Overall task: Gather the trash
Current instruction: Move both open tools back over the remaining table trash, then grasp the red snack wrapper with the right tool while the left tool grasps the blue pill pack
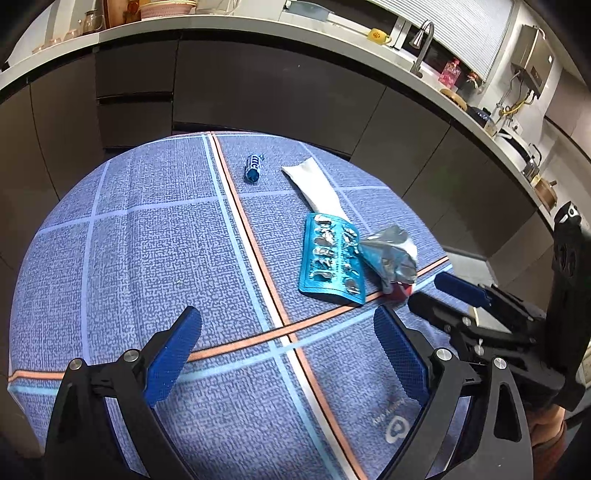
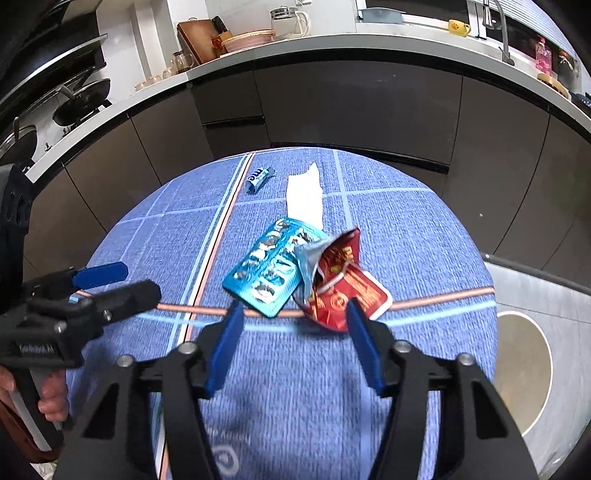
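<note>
On the blue checked tablecloth (image 1: pixel 147 240) (image 2: pixel 406 221) lie a teal blister pack (image 1: pixel 332 256) (image 2: pixel 267 267), a torn red and silver snack wrapper (image 1: pixel 391 254) (image 2: pixel 343 291), a white paper strip (image 1: pixel 317 186) (image 2: pixel 304 197) and a small blue candy wrapper (image 1: pixel 253 167) (image 2: pixel 258 177). My left gripper (image 1: pixel 288 350) is open and empty, above the cloth short of the blister pack. My right gripper (image 2: pixel 295 343) is open and empty, its jaws just short of the red wrapper. Each gripper shows in the other's view: the right (image 1: pixel 443 295), the left (image 2: pixel 110 280).
Dark kitchen cabinets (image 1: pixel 258 85) (image 2: pixel 351 107) and a counter with a sink tap (image 1: pixel 421 44), a yellow mug (image 2: pixel 458 26) and pans (image 2: pixel 81 99) curve behind the table. A round-topped grey bin (image 2: pixel 524 369) stands at the table's right.
</note>
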Demonstrator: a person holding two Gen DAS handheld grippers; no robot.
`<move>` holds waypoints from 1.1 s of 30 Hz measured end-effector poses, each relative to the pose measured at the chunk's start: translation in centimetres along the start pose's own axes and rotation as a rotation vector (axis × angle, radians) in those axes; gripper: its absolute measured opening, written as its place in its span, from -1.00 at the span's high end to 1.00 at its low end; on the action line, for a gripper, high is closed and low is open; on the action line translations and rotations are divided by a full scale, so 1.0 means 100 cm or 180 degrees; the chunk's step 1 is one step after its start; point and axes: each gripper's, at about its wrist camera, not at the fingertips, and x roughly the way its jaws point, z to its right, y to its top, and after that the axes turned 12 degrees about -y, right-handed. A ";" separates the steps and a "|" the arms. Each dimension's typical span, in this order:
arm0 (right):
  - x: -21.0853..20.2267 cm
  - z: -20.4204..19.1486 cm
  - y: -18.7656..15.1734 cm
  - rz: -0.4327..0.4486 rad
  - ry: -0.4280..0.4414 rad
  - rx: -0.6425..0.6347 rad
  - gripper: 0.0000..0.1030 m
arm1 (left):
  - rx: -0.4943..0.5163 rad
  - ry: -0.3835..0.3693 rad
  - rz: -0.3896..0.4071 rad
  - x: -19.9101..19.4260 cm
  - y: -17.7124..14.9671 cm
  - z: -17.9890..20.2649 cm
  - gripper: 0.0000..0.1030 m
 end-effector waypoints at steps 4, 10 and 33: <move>0.012 -0.001 0.006 0.0027 -0.0100 0.0000 0.21 | 0.0007 0.0036 -0.0031 0.007 0.005 -0.003 -0.75; 0.025 -0.003 0.012 0.0026 -0.0115 -0.0025 0.56 | 0.0093 0.0085 -0.0087 0.017 0.012 0.001 -0.75; 0.009 0.028 -0.001 0.0110 -0.0134 0.0193 0.92 | 0.0353 0.0000 -0.0353 0.083 0.034 0.028 -0.82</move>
